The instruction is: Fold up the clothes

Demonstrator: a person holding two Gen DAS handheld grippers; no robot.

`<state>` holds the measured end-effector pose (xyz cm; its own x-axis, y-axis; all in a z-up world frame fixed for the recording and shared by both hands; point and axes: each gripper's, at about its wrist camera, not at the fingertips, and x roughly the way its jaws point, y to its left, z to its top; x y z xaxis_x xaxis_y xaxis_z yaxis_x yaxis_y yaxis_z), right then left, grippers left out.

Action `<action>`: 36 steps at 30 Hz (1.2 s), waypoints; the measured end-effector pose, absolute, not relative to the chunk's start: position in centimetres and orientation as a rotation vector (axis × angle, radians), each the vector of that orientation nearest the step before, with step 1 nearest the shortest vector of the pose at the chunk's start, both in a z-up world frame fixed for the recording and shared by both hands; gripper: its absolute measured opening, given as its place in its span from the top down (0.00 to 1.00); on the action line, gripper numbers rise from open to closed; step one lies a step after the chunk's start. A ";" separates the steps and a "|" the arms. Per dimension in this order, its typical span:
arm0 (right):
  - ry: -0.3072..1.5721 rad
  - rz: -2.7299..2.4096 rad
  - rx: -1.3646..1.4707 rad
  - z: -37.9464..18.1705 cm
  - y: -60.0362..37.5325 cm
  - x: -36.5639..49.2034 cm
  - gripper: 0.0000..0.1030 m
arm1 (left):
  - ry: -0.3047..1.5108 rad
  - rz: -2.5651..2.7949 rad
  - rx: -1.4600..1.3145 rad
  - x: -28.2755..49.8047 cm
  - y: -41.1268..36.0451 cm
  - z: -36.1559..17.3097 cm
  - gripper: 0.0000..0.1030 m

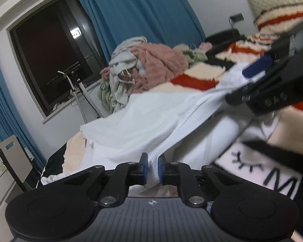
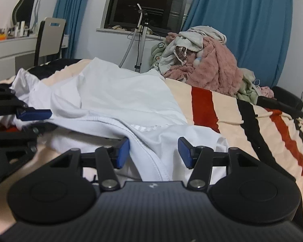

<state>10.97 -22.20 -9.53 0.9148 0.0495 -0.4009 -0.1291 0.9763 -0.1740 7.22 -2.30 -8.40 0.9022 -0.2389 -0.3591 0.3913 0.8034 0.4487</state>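
At the bottom of the left wrist view, the left gripper (image 1: 153,168) has its jaws closed on the hem of the white garment (image 1: 131,125). The right gripper (image 2: 154,153) has its jaws half open around a fold of the same garment, without pressing it. The garment lies on the striped blanket (image 2: 252,125) in the middle of the frame, and behind it is a clothes pile (image 2: 202,60).

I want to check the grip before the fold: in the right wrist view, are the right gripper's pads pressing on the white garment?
No, the right gripper stands open, and the white garment lies loosely between its blue pads.
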 end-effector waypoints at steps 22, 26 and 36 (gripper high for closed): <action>0.128 0.218 -0.381 -8.2 -18.2 7.0 0.45 | 0.223 -0.435 0.100 4.2 1.6 -0.8 0.97; 0.200 0.080 -0.185 -6.9 -22.2 9.3 0.37 | 0.204 -0.403 0.084 3.7 1.6 -0.7 0.97; 0.418 -0.163 0.166 -7.4 -30.1 11.2 0.33 | 0.214 -0.316 -0.047 4.2 4.8 0.4 0.97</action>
<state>11.20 -30.10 -7.42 0.9011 -0.1231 -0.4158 0.1914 0.9733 0.1265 4.18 4.80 0.36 0.9279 -0.3136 -0.2016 0.3036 0.9495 -0.0795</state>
